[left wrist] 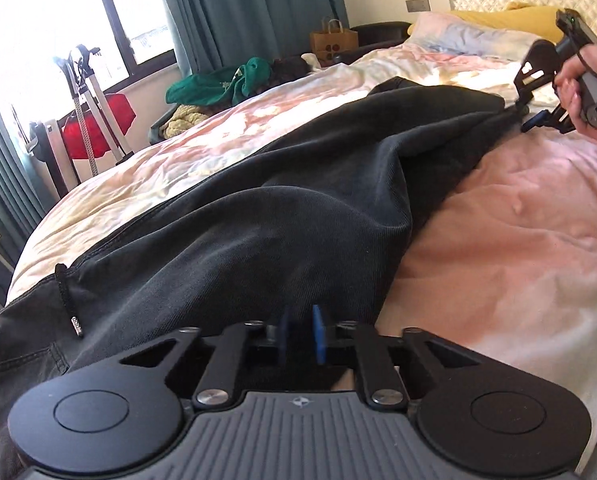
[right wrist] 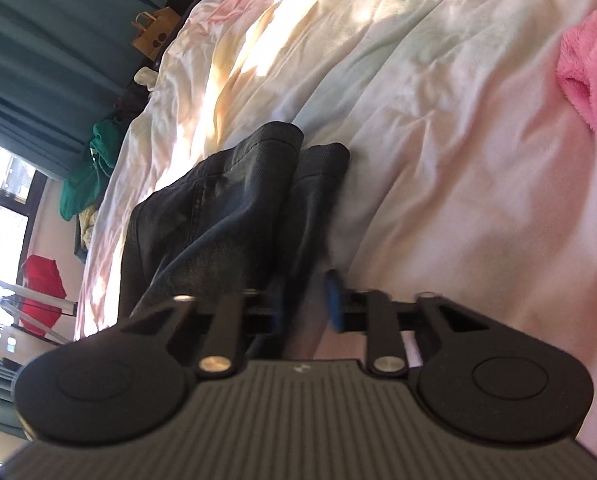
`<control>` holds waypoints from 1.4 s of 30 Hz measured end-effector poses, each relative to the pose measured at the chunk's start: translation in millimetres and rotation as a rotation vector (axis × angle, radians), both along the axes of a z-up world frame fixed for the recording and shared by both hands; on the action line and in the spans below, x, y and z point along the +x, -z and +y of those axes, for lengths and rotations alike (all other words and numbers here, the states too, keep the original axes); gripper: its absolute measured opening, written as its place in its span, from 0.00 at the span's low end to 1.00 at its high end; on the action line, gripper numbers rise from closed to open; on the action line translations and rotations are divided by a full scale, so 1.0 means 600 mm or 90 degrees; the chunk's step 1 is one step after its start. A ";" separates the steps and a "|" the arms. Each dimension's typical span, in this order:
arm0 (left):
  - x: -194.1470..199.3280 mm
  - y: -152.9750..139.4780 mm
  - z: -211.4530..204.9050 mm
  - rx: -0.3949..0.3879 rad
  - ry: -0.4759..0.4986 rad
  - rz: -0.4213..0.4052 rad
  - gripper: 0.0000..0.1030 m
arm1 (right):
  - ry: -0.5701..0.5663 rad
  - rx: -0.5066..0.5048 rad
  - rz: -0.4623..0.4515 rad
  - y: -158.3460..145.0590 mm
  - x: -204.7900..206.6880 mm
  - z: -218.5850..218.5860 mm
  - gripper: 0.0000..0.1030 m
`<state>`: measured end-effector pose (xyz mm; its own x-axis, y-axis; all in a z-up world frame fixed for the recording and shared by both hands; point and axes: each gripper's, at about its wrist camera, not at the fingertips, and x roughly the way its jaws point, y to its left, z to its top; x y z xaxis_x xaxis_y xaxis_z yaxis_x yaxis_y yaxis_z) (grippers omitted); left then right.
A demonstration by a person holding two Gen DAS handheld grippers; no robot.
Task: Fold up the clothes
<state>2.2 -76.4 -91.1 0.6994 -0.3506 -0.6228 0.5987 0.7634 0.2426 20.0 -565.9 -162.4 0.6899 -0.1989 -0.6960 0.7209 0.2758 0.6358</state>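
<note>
Dark charcoal trousers (left wrist: pixel 258 208) lie stretched along the bed, with a drawstring (left wrist: pixel 68 300) at the waist end near me. My left gripper (left wrist: pixel 300 336) is nearly shut on the waist-end fabric, which rises into its blue pads. My right gripper (left wrist: pixel 534 120) is at the far leg end and grips the cloth there. In the right wrist view the right gripper (right wrist: pixel 308 304) has its jaws a little apart with dark trouser fabric (right wrist: pixel 234 208) between the pads; the two leg hems lie just ahead.
The bed has a pale pink and cream duvet (left wrist: pixel 518 240) and pillows (left wrist: pixel 470 34) at the head. A pink fluffy blanket (right wrist: pixel 594 80) lies at the right. Green clothes (left wrist: pixel 218 84), a paper bag (left wrist: pixel 332 40) and a drying rack (left wrist: pixel 86 112) stand beyond the bed's left edge.
</note>
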 end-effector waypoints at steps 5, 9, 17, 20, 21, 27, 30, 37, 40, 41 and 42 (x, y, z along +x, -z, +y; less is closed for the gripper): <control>0.013 -0.048 0.042 -0.087 -0.006 0.003 0.01 | -0.010 -0.066 -0.003 -0.029 -0.005 0.007 0.04; 0.006 -0.079 0.082 -0.142 -0.012 0.015 0.00 | -0.013 -0.056 0.015 -0.020 -0.012 0.006 0.04; 0.018 -0.094 0.099 -0.174 -0.040 0.027 0.03 | 0.073 0.049 -0.125 -0.013 -0.065 0.004 0.08; 0.008 -0.091 0.087 -0.176 -0.027 0.013 0.21 | 0.091 0.016 -0.177 -0.035 -0.072 0.002 0.14; 0.002 -0.090 0.082 -0.176 -0.019 0.006 0.29 | 0.092 -0.003 -0.186 -0.043 -0.070 0.003 0.23; -0.033 -0.053 0.012 -0.121 0.055 -0.023 0.59 | 0.008 -0.039 -0.184 -0.048 -0.006 -0.005 0.64; -0.037 -0.011 -0.033 -0.050 0.087 -0.025 0.63 | 0.000 -0.005 -0.120 -0.013 0.026 -0.017 0.63; -0.018 0.053 -0.070 0.046 0.082 -0.056 0.59 | -0.037 -0.026 -0.126 0.016 0.057 -0.036 0.40; -0.004 0.059 -0.067 0.045 0.063 -0.063 0.37 | -0.048 -0.054 -0.108 0.014 0.057 -0.040 0.09; 0.000 0.057 -0.062 0.025 0.066 -0.050 0.30 | -0.041 -0.045 -0.120 0.015 0.052 -0.043 0.06; 0.001 0.053 -0.058 0.013 0.068 -0.045 0.14 | -0.034 -0.036 -0.132 0.016 0.046 -0.045 0.05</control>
